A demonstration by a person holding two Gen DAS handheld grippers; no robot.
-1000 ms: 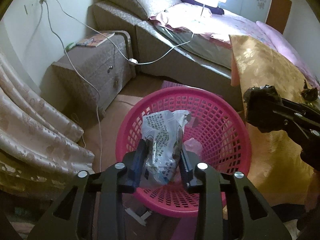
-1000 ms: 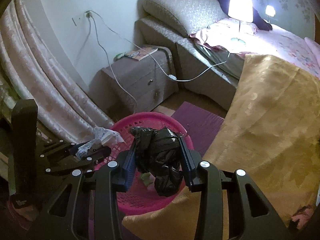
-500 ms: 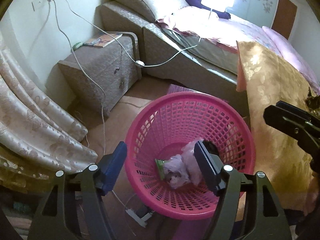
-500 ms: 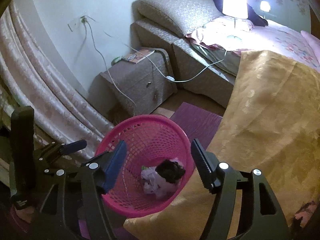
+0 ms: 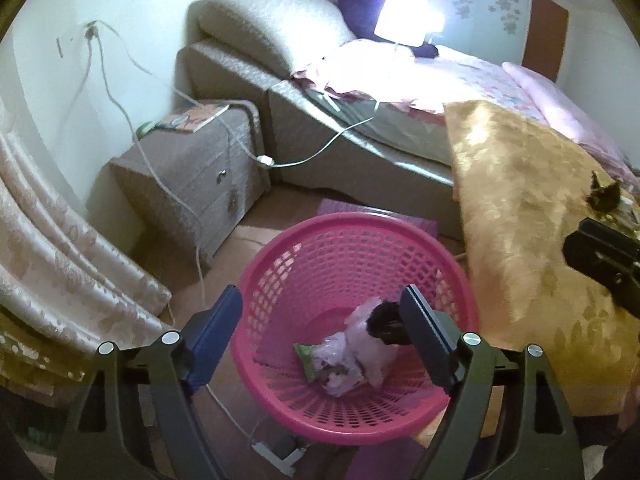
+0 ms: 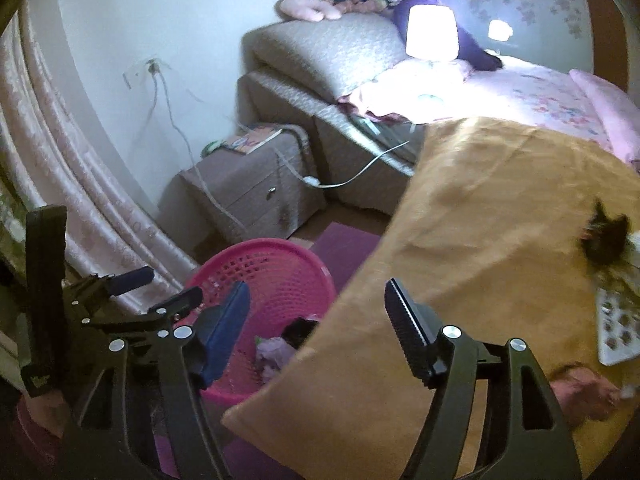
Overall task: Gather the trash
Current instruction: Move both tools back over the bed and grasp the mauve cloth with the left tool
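The left tool (image 5: 320, 316) hung over the pink basket (image 5: 460, 280). Its jaws were opening and held nothing. In the basket's bottom lay the trash: a pale bag (image 5: 360, 354), a green wrapper (image 5: 306, 358) and a black bag (image 5: 382, 320). The right tool (image 6: 316, 308) was right of the basket, over the gold cloth (image 6: 480, 208); its jaws were opening too, with nothing between them. More dark trash (image 6: 604, 236) lay on the cloth, well apart from the basket.

Lower centre of my left view I see a hot-pink latticed basket (image 5: 356, 264) holding pale lilac bags (image 5: 360, 356), a green wrapper (image 5: 305, 357) and a black bag (image 5: 382, 322). At right, a gold cloth (image 5: 528, 216) with a leaf pattern. At left, cream brocade curtains (image 5: 52, 248).
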